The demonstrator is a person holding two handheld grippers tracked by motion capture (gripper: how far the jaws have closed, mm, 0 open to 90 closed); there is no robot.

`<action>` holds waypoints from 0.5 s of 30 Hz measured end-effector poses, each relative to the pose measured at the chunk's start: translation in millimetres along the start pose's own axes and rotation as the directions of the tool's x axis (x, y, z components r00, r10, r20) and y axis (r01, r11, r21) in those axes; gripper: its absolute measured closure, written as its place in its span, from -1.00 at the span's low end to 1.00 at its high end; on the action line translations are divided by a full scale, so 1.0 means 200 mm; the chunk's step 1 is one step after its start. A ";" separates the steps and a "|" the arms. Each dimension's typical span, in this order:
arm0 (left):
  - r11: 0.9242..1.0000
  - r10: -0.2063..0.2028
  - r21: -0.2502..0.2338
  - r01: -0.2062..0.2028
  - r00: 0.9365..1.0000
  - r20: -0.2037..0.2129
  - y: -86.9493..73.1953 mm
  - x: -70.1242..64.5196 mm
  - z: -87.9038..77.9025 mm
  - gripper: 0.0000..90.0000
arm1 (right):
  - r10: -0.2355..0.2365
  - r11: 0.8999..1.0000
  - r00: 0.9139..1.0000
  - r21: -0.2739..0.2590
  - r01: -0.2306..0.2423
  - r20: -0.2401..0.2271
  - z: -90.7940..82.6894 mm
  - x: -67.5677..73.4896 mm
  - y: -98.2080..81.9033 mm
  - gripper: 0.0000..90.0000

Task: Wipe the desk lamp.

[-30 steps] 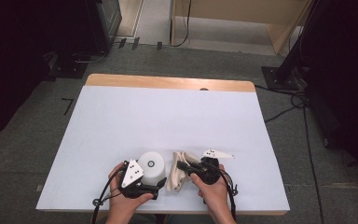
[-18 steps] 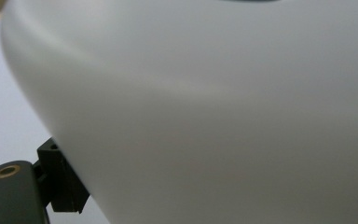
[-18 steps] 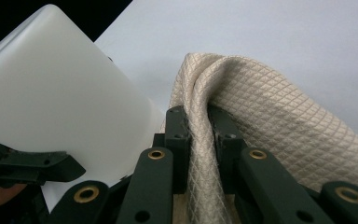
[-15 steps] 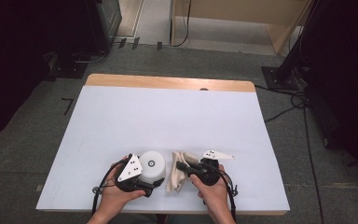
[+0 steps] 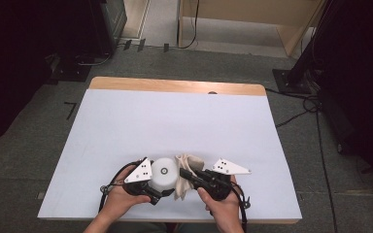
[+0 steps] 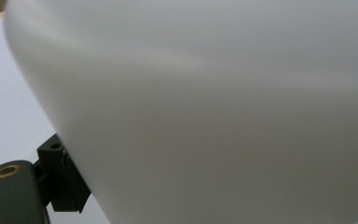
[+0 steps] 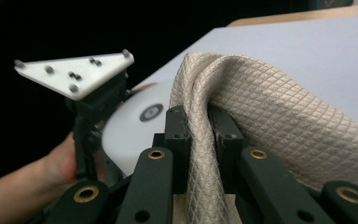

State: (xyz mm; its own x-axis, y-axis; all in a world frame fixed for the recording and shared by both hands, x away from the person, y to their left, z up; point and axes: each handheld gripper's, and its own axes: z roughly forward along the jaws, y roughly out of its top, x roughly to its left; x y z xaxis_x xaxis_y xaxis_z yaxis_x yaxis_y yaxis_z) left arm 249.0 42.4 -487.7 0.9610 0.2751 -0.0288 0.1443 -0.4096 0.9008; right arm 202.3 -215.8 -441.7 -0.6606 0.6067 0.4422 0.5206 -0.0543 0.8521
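1. While a pale lavender-white sheet is covering the wooden table [image 5: 175,86], grey carpet and black cables are lying around it.
2. Right gripper [image 5: 187,174] is clenching a beige quilted cloth [image 7: 279,116] between its jaws, near the table's front edge.
3. Left gripper [image 5: 161,193] is sitting against a round white plastic container [image 5: 164,172], just beside the cloth; cannot tell whether its jaws are pressing it.
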 end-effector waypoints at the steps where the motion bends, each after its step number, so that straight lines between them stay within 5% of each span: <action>1: 1.000 -0.001 -0.001 0.001 1.000 -0.001 0.00 0.00 0.00 -0.82 | 0.013 1.000 1.000 0.002 -0.013 0.007 0.01 -0.01 -0.01 0.78; 5: 1.000 -0.002 -0.001 0.002 1.000 -0.001 0.00 0.00 0.00 -0.82 | 0.098 0.995 0.995 0.024 -0.099 0.023 0.05 -0.06 -0.10 0.79; 8: 1.000 -0.003 -0.002 0.003 1.000 0.001 0.00 0.00 0.00 -0.82 | 0.149 0.983 0.986 0.094 -0.156 0.077 0.10 -0.10 -0.17 0.79; 11: 1.000 -0.003 -0.002 0.003 1.000 0.001 0.00 0.00 0.00 -0.82 | 0.174 0.968 0.977 0.159 -0.192 0.120 0.14 -0.14 -0.24 0.79; 15: 1.000 -0.003 -0.004 0.003 1.000 0.001 0.00 0.00 0.00 -0.82 | 0.176 0.963 0.977 0.183 -0.196 0.121 0.15 -0.15 -0.24 0.79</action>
State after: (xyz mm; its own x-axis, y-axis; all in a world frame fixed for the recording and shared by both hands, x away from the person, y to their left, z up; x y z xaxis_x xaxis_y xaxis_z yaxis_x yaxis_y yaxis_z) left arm 249.5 42.3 -488.4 0.9607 0.2758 -0.0323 0.1465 -0.4048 0.9026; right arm 214.1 -207.8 -504.6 -0.4881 0.6792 0.5481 0.7300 -0.0265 0.6829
